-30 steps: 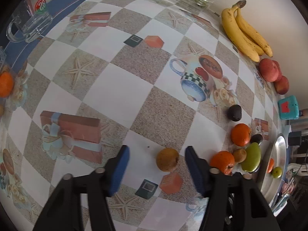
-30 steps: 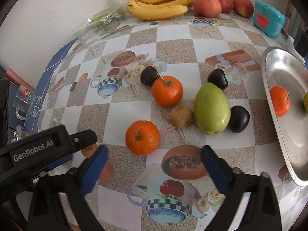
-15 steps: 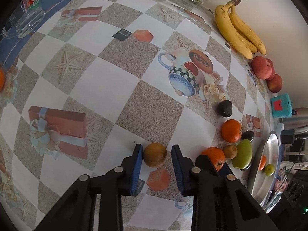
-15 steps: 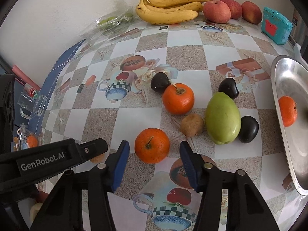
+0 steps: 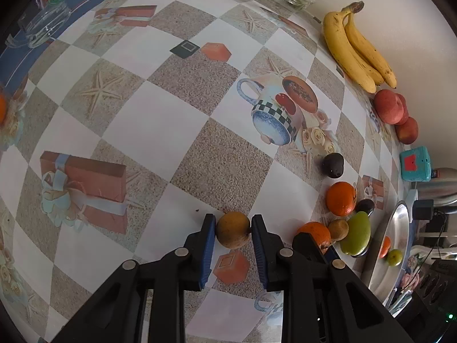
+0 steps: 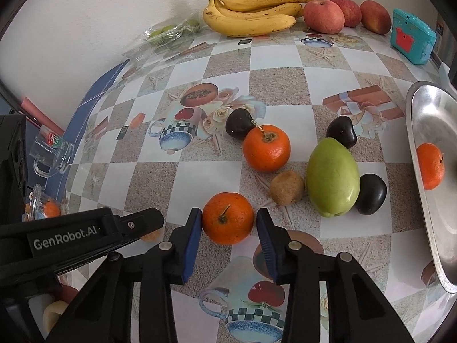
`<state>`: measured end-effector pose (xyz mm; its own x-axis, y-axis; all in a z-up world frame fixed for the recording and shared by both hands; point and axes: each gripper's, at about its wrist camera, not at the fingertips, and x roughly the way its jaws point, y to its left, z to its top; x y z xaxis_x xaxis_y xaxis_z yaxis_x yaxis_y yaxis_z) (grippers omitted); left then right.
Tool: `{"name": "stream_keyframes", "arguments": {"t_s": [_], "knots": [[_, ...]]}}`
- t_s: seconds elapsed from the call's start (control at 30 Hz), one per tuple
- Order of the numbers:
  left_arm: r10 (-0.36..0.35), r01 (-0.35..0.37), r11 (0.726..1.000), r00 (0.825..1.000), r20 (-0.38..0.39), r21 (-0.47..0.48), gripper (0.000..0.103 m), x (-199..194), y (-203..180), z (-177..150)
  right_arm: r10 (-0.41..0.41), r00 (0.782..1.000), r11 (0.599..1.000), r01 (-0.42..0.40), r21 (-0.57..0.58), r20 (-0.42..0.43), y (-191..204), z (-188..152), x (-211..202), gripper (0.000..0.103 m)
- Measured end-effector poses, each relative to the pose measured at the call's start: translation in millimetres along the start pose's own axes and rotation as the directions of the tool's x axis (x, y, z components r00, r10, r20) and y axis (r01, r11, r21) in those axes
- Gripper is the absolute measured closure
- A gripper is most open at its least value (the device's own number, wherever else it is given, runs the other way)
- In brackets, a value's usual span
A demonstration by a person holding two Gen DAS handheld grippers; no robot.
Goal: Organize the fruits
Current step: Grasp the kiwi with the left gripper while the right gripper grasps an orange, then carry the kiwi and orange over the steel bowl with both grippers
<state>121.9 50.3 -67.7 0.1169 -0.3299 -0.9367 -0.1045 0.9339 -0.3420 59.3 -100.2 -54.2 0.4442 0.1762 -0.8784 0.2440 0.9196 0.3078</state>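
Note:
A small yellow-brown fruit [image 5: 232, 230] lies on the patterned tablecloth, and my left gripper [image 5: 232, 228] is closing on it, both blue pads pressing its sides. Just to its right, the right gripper [image 6: 228, 223] is closing around an orange [image 6: 228, 218]. That gripper's left pad touches the orange and its right pad [image 6: 264, 228] stands a sliver off. Beyond it lie a second orange [image 6: 266, 148], a kiwi [image 6: 287, 187], a green mango [image 6: 332, 177] and three dark fruits. The steel tray [image 6: 428, 200] at the right holds another orange [image 6: 430, 165].
Bananas [image 6: 251, 14] and red apples [image 6: 324, 15] line the back wall, beside a teal box [image 6: 412, 40]. A clear bag of green fruit [image 6: 168, 33] and a glass mug [image 6: 51, 154] sit at the left. The left gripper's black body [image 6: 71, 234] reaches in from the left.
Both grippers' jaws have come in from wide open. The left ones now press the yellow-brown fruit; the right ones have drawn in close around the near orange.

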Motion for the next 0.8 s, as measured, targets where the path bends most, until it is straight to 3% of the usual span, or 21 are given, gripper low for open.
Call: {"name": "stream_keyframes", "arguments": {"t_s": [0.47,0.8], "knots": [[-0.033,0.034,0.999,0.999,0.036,-0.028,0.076,-16,6,0,0.016,1.0,0.999,-0.016,0.044,-0.001,-10,1,-8,0.065],[-0.045,0.045,0.999,0.994,0.095,-0.003,0.076,-41,-1,-1,0.022,0.998,0.999,-0.024,0.024,0.065,-8,8,-36,0.065]]}}
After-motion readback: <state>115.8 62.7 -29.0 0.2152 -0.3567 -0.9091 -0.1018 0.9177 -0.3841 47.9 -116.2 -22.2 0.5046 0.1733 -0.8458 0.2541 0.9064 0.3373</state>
